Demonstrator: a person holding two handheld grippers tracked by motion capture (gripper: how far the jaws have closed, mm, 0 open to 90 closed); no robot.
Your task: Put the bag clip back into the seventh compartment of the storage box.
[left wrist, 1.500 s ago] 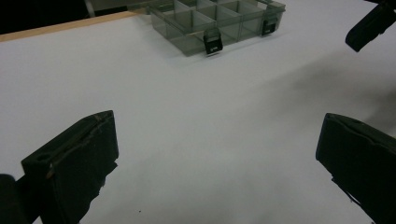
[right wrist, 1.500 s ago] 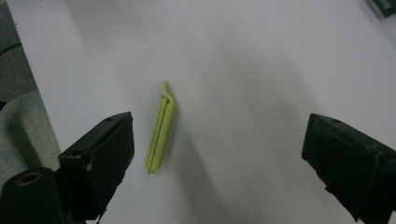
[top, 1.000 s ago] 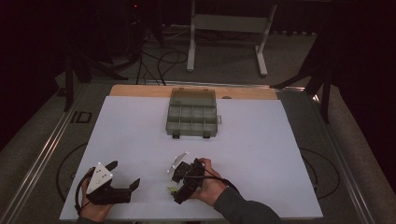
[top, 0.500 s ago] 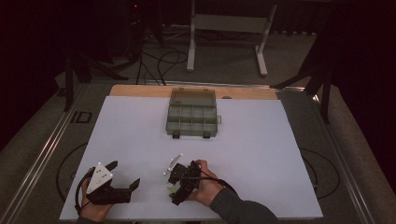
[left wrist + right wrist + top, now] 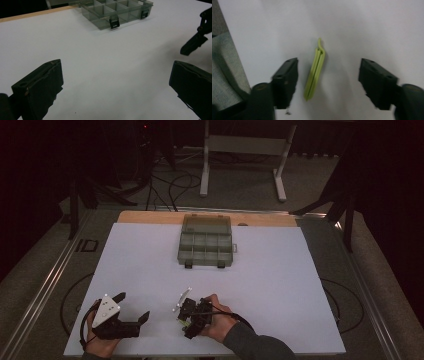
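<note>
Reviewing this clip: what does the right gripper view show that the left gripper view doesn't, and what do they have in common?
Right gripper view: a slim green clip lies on the sheet between the right tool, whose jaws have just been closing around it, with gaps on both sides. A strip of grey floor runs along the left edge.

Left gripper view: the grey compartment box with two black latches, the table's wooden edge, and the left tool standing wide open over bare sheet.

Both: the white sheet covering the table.
</note>
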